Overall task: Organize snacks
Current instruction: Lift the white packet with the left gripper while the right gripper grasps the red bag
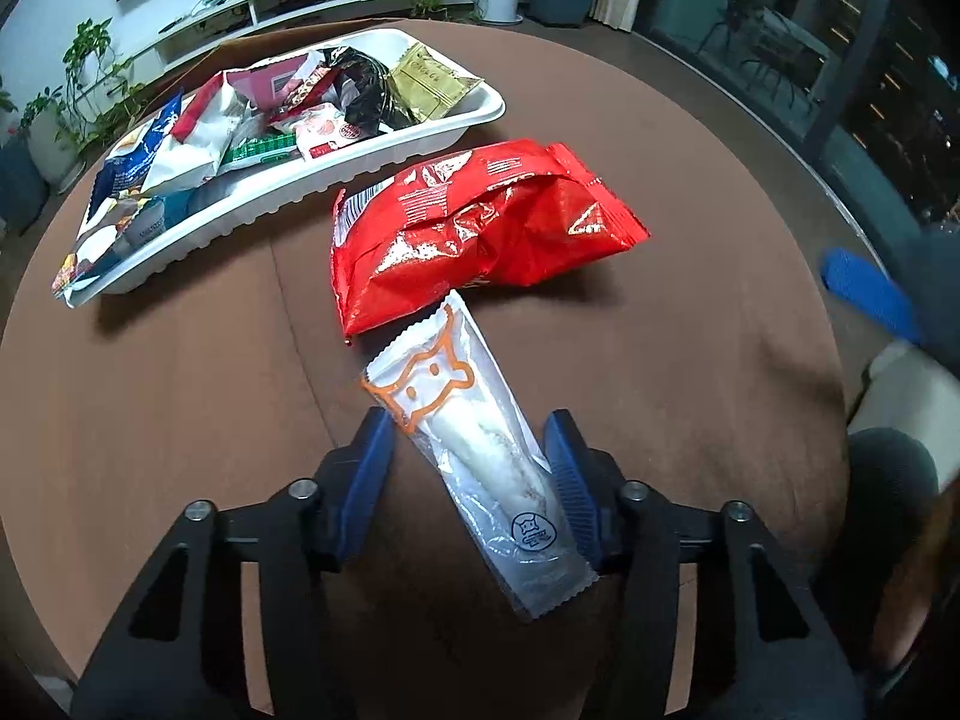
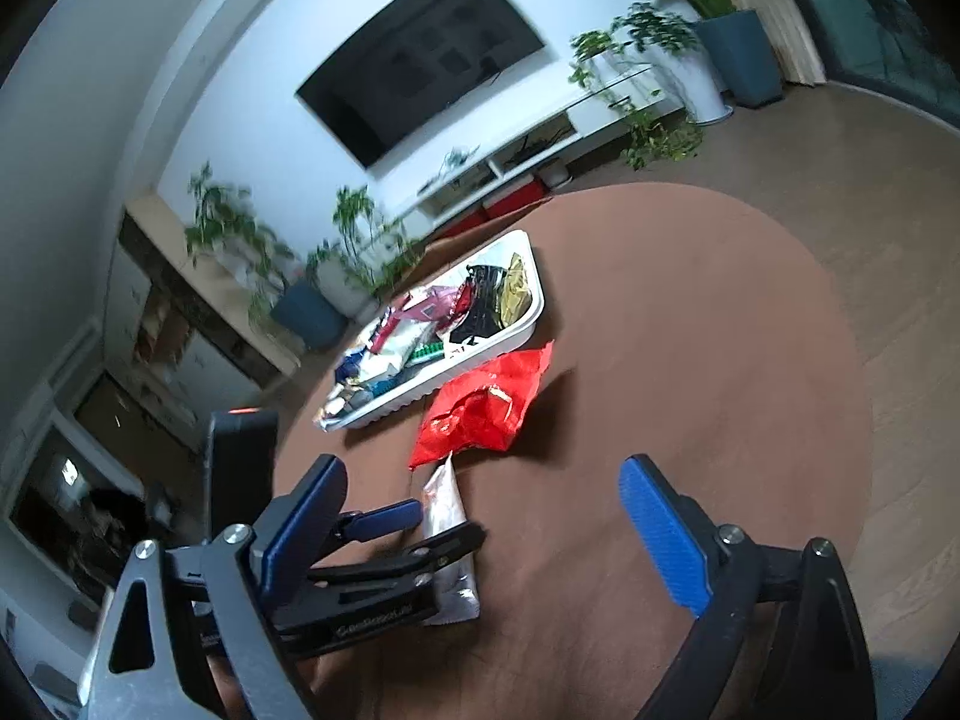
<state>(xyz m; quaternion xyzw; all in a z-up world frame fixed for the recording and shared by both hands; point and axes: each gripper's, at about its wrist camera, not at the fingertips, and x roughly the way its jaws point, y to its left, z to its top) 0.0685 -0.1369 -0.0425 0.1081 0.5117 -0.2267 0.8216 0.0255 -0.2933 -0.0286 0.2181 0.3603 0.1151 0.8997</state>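
Note:
A long white snack packet [image 1: 474,444] with an orange cat outline lies on the round brown table [image 1: 180,408]. My left gripper [image 1: 471,444] is open, its blue fingers on either side of the packet's middle, not clamped. A crumpled red snack bag [image 1: 480,228] lies just beyond the packet. A white tray [image 1: 384,150] full of several snack packs stands at the back left. In the right wrist view my right gripper [image 2: 480,516] is open and empty, raised above the table; the left gripper [image 2: 384,522], the white packet [image 2: 444,504], the red bag [image 2: 480,408] and the tray [image 2: 534,312] show below it.
The table edge curves round close at the right [image 1: 828,312]. Beyond the table are a white TV bench [image 1: 258,6], potted plants [image 1: 90,60] and a wall TV [image 2: 420,60]. Bare table surface lies left [image 1: 150,420] and right of the packet.

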